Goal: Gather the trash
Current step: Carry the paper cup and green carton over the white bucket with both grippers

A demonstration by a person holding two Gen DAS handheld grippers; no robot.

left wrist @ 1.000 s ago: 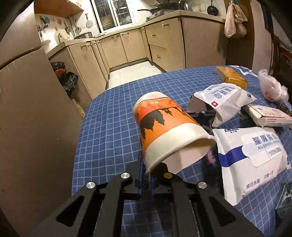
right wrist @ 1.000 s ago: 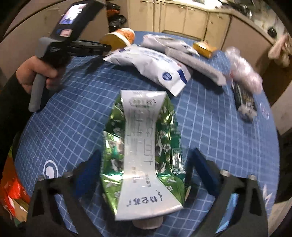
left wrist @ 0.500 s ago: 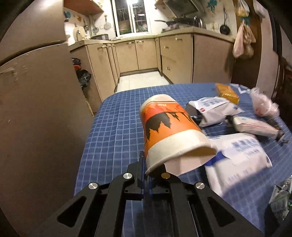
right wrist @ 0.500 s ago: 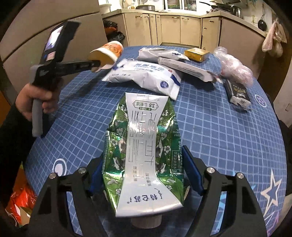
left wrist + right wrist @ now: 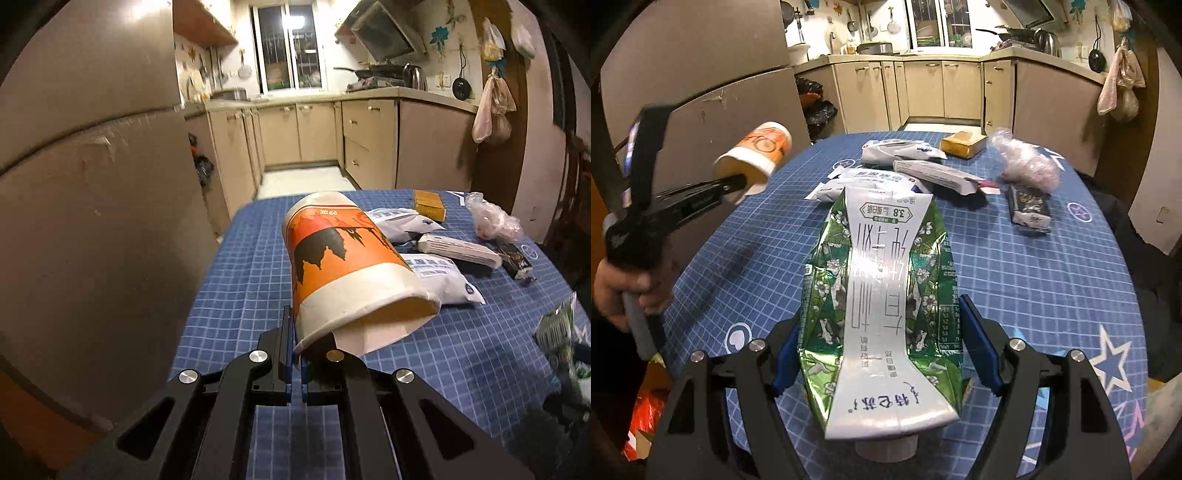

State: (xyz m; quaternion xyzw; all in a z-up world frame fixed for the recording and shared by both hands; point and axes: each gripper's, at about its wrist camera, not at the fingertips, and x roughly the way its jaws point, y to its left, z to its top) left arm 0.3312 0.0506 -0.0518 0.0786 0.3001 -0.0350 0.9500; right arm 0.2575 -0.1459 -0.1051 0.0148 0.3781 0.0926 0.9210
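Observation:
An orange-and-white paper cup [image 5: 343, 266] hangs on its side above the blue checked tablecloth, and my left gripper [image 5: 297, 332] is shut on its rim. The right wrist view shows the same cup [image 5: 757, 151] in the air at the left, pinched by the left gripper [image 5: 738, 182], which a hand [image 5: 613, 291] holds. My right gripper [image 5: 882, 332] is shut on a crumpled green-and-silver milk carton [image 5: 882, 273]. Its blue pads press both sides and its cap end points toward the camera. The carton's edge [image 5: 557, 325] shows at the right of the left wrist view.
Trash lies on the table [image 5: 1015, 258]: a white wipes pack [image 5: 864, 181], a long white box [image 5: 938, 173], a yellow box [image 5: 962, 144], a clear plastic bag [image 5: 1027, 162], a black packet [image 5: 1028, 206]. A brown fridge [image 5: 92, 184] stands close at the left. A red bag [image 5: 646, 413] sits on the floor.
The left gripper has lifted the cup up and away from the trash pile toward the table's left edge. The right jaws closed onto the carton and raised it off the cloth.

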